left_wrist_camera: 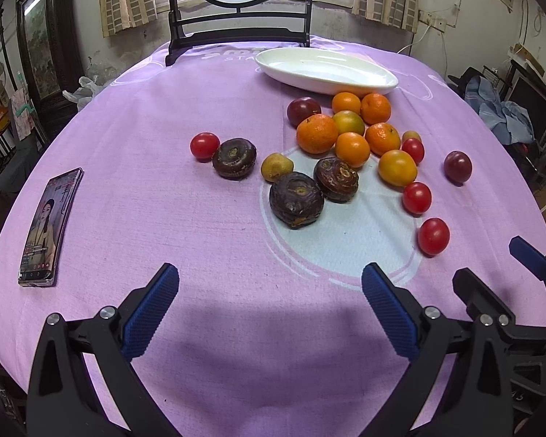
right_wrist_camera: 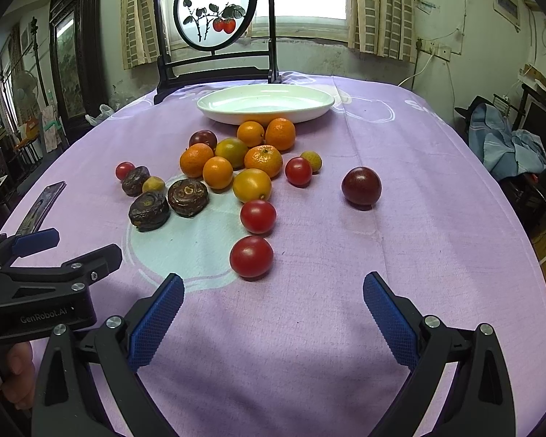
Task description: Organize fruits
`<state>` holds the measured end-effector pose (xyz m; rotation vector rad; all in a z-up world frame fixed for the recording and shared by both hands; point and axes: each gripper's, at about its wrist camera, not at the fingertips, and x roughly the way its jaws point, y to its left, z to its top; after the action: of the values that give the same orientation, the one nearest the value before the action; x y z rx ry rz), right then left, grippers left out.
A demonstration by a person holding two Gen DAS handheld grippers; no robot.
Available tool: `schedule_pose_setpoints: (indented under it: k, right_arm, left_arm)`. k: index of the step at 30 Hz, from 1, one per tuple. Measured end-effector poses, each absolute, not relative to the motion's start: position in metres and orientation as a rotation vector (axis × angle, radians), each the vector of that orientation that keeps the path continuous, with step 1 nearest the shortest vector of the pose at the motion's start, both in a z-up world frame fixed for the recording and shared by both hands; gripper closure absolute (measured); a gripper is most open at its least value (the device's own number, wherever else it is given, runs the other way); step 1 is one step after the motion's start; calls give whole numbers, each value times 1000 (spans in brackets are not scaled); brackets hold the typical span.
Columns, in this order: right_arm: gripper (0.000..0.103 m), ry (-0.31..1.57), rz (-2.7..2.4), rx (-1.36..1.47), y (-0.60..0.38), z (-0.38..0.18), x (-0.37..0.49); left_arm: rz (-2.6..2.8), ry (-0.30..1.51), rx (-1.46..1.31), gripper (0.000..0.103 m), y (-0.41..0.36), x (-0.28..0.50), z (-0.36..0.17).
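Note:
A pile of oranges [left_wrist_camera: 316, 133] [right_wrist_camera: 264, 160] lies on the purple cloth just in front of an empty white oval plate [left_wrist_camera: 327, 73] [right_wrist_camera: 265, 103]. Around them lie red cherry tomatoes [left_wrist_camera: 433, 236] [right_wrist_camera: 251, 256], three dark brown water chestnuts [left_wrist_camera: 296, 199] [right_wrist_camera: 149, 211], purple plums [left_wrist_camera: 457, 166] [right_wrist_camera: 361, 185] and small yellow fruits [left_wrist_camera: 276, 166]. My left gripper [left_wrist_camera: 269, 273] [right_wrist_camera: 82, 244] hangs open and empty short of the chestnuts. My right gripper [right_wrist_camera: 273, 280] [left_wrist_camera: 489, 260] is open and empty, just short of the nearest tomato.
A phone [left_wrist_camera: 49, 229] [right_wrist_camera: 42, 205] with a lit screen lies at the left of the table. A dark-framed round painted screen [left_wrist_camera: 236, 7] [right_wrist_camera: 214, 11] stands behind the plate. A hand [right_wrist_camera: 18, 375] holds the left gripper's handle.

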<state>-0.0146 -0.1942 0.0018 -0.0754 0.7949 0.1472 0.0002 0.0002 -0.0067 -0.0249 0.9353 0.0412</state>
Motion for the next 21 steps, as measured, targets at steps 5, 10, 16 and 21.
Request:
schedule_pose_setpoints:
  k: [5, 10, 16, 21]
  right_arm:
    - [4, 795, 148, -76, -194, 1, -15]
    - [4, 797, 148, -76, -194, 1, -14]
    - [4, 798, 148, -76, -194, 1, -14]
    - [4, 801, 142, -91, -194, 0, -16]
  left_arm:
    - [40, 934, -24, 5, 0, 0, -7]
    - [40, 937, -25, 5, 0, 0, -7]
    - [37, 944, -29, 5, 1, 1, -8]
    - [21, 965, -39, 5, 10, 1, -14]
